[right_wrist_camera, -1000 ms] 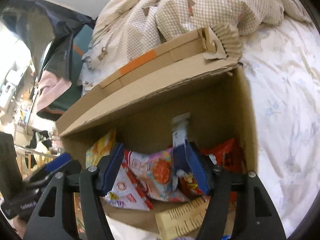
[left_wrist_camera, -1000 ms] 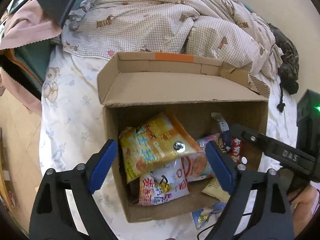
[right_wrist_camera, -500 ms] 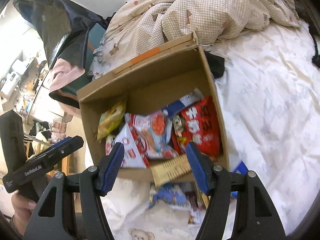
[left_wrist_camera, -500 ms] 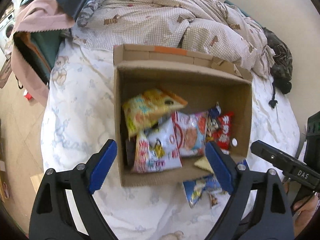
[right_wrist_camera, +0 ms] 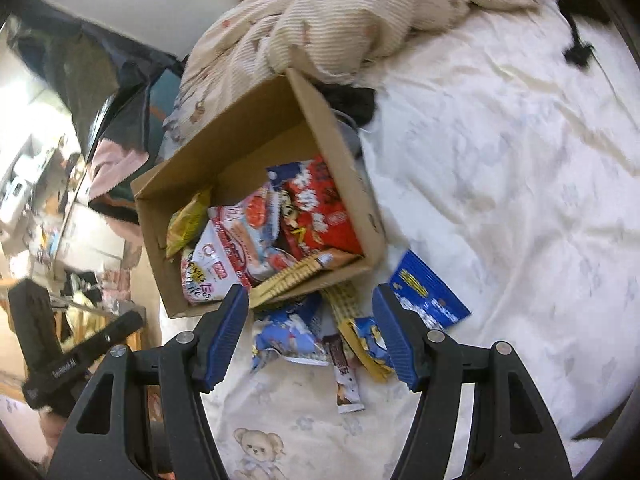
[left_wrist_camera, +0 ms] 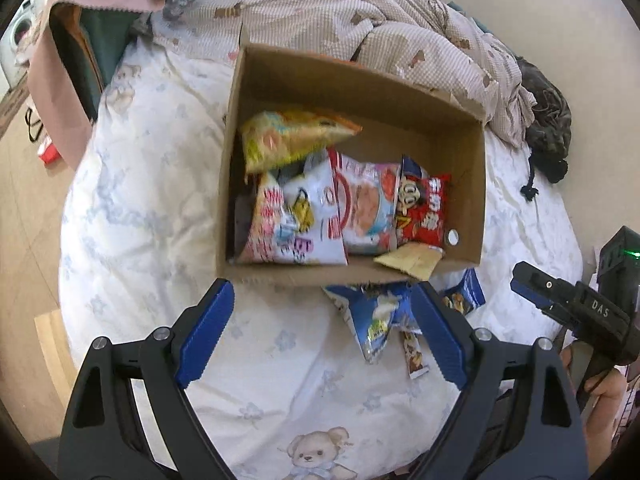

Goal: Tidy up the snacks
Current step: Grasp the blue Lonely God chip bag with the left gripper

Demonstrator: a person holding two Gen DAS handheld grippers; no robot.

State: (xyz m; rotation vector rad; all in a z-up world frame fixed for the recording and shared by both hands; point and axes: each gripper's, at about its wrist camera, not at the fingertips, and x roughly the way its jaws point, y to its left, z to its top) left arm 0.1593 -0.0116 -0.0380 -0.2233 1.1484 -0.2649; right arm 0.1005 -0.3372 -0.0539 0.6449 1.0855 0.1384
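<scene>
An open cardboard box (left_wrist_camera: 476, 184) stands on the bed and holds several snack bags, among them a yellow bag (left_wrist_camera: 288, 140), a white bag (left_wrist_camera: 304, 216) and a red bag (left_wrist_camera: 428, 212). The box also shows in the right wrist view (right_wrist_camera: 344, 148). Loose snacks lie on the sheet before it: a blue bag (left_wrist_camera: 378, 320), a flat blue packet (right_wrist_camera: 428, 292) and a thin bar (right_wrist_camera: 346, 376). My left gripper (left_wrist_camera: 320, 332) is open and empty, above the sheet in front of the box. My right gripper (right_wrist_camera: 310, 336) is open and empty over the loose snacks.
A checked quilt (left_wrist_camera: 340, 12) is bunched behind the box. Pink and dark clothes (left_wrist_camera: 80, 20) hang at the bed's left edge, with floor (left_wrist_camera: 24, 184) below. A dark garment (left_wrist_camera: 548, 120) lies at the far right. The white sheet (right_wrist_camera: 520, 160) spreads right of the box.
Both grippers have pulled back and up from the box. The right one let go of a blue-and-white packet, which now sits inside. The loose snacks in front have come into view.
</scene>
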